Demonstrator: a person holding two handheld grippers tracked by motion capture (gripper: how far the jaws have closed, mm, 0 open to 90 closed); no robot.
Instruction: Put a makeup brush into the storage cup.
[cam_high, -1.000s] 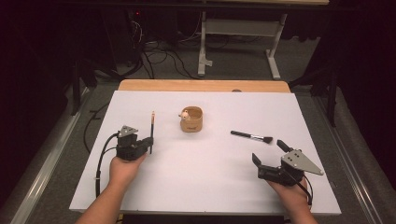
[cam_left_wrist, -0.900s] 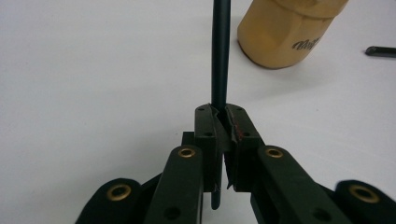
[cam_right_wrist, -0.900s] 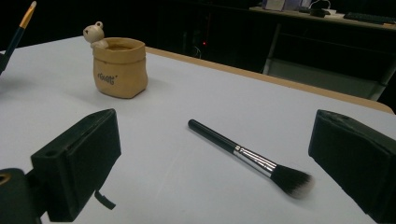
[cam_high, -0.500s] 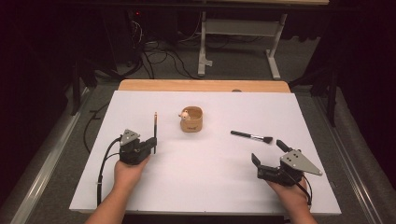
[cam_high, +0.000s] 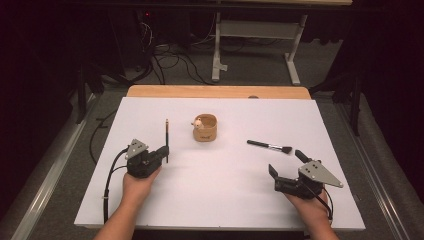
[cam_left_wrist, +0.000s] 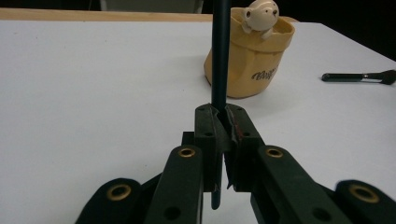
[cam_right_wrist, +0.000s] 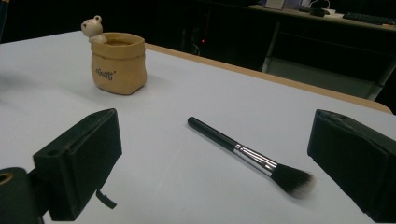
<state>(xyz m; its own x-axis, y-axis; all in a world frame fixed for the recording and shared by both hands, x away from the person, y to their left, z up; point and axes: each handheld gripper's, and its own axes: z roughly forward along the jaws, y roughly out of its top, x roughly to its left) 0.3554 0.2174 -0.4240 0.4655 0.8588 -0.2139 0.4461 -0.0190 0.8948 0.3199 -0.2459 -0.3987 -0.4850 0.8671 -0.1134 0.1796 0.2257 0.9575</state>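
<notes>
My left gripper (cam_high: 163, 151) is shut on the near end of a thin dark stick (cam_high: 166, 136), which points away from me over the white table top (cam_high: 225, 200). In the left gripper view the jaws pinch the stick (cam_left_wrist: 220, 56) at their tips, in front of a tan pouch-shaped cup (cam_left_wrist: 252, 65) with a small bear on its rim. The cup (cam_high: 205, 129) stands mid-table. My right gripper (cam_high: 286, 164) is open at the front right. A black makeup brush (cam_right_wrist: 243, 151) lies flat just beyond its jaws, bristles to the right.
The brush (cam_high: 270, 146) lies right of the cup, and the cup (cam_right_wrist: 119, 63) sits far left in the right gripper view. A wooden strip (cam_high: 220, 91) edges the table's far side. Beyond it are desk legs and cables on the floor.
My left gripper has shifted slightly to the right with the stick still in it. The right gripper, brush and cup have not moved.
</notes>
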